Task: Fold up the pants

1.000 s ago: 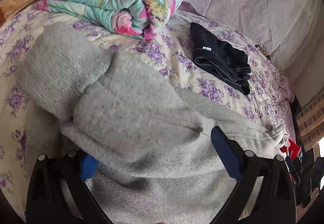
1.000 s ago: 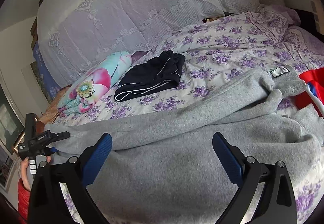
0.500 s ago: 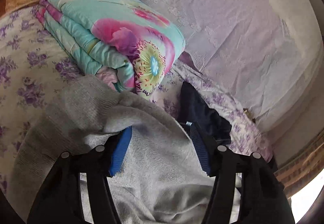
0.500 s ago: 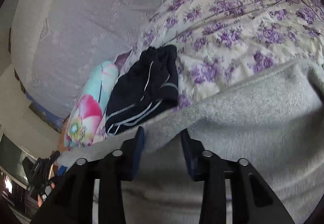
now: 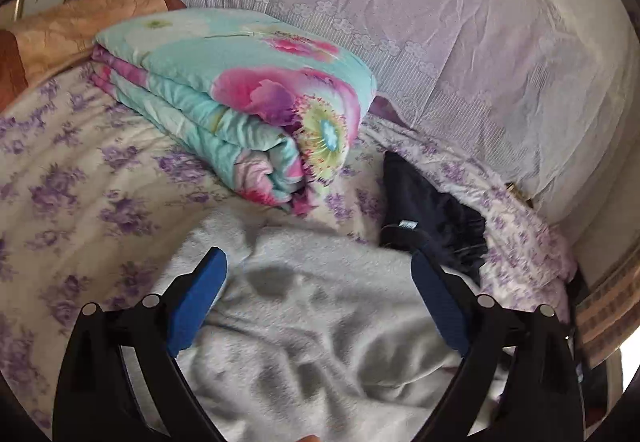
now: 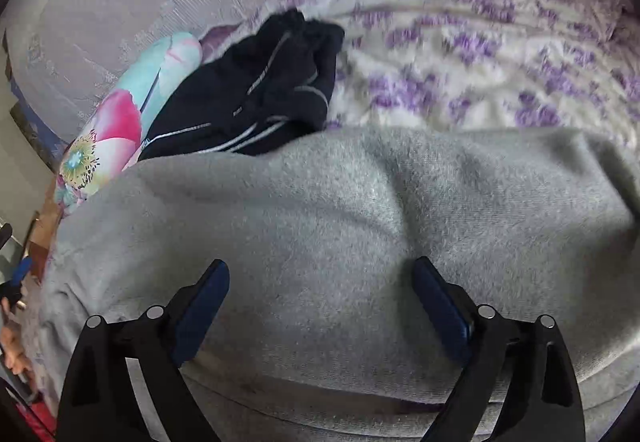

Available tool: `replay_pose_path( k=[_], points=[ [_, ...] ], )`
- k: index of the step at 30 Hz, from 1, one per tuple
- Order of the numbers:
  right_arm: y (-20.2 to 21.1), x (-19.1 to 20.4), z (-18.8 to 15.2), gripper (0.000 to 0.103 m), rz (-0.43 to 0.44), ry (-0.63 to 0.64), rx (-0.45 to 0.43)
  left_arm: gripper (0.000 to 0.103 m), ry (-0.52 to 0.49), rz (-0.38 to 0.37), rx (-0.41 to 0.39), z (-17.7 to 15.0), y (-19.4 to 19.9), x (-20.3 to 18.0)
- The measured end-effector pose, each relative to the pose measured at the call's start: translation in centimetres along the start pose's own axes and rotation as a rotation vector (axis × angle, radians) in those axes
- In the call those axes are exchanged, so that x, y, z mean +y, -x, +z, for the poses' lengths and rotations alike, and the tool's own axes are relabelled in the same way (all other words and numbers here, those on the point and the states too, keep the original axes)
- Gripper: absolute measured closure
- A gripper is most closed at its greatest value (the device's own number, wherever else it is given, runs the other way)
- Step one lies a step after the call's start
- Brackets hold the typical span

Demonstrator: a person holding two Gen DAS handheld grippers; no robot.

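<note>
on the bed (image 5: 72, 178), across the purple-flowered sheet: grey pants (image 6: 340, 218), lying bunched and doubled, spread under both tools. left tool (image 5: 316, 282) wide open, nothing between the blue pads, hovering just over a rumpled end of the grey cloth. right tool (image 6: 320, 290) likewise spread wide, holding nothing, low over a smoother fold. probably let go on purpose so the folded layer settles flat before the next fold. long axis of the pants seemingly running side to side across the right view, from beside the flowered quilt (image 5: 248, 98) toward the right edge; which end is waist, cannot tell. dark garment (image 6: 256, 90) lying just beyond the far edge of the grey cloth, beside the quilt, likely set aside out of the way.
</note>
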State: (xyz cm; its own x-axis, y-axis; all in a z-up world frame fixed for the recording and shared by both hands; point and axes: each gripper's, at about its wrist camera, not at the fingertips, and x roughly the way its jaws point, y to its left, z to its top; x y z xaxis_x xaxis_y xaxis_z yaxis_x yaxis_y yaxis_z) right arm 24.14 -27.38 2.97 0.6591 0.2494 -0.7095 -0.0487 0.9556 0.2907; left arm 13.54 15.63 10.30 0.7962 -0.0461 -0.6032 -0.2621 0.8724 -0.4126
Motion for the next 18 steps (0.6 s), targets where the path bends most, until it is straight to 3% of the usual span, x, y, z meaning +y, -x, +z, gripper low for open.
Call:
replay_pose_path(
  k=[1,3,5,7,9,13,18],
  points=[
    [1.3,0.7,0.0,0.011,-0.038,0.015,-0.022,0.012,-0.034,0.041,0.009,-1.1,0.6,0.6],
    [4.5,1.7,-0.2,0.01,0.035,0.046,-0.105,0.012,-0.085,0.088,0.039,-3.5,1.9,2.3],
    [8.0,2.4,-1.2,0.009,0.083,0.064,-0.171,0.012,-0.122,0.088,0.068,-6.2,3.4,4.1],
    [10.8,2.7,-3.1,0.009,0.1,0.08,-0.212,0.01,-0.098,0.058,0.123,-8.8,3.9,6.3],
    [13.4,2.1,-5.7,0.009,0.112,0.085,-0.239,0.01,-0.006,-0.033,0.231,-10.7,3.2,8.4],
    [18.7,-1.3,-12.6,0.009,0.103,0.059,-0.302,0.005,0.085,-0.152,0.218,-11.0,4.3,10.2],
    [22.1,-7.3,-18.2,0.009,0.038,-0.041,-0.226,0.005,0.168,-0.135,0.244,-9.6,2.3,9.8]
  ],
)
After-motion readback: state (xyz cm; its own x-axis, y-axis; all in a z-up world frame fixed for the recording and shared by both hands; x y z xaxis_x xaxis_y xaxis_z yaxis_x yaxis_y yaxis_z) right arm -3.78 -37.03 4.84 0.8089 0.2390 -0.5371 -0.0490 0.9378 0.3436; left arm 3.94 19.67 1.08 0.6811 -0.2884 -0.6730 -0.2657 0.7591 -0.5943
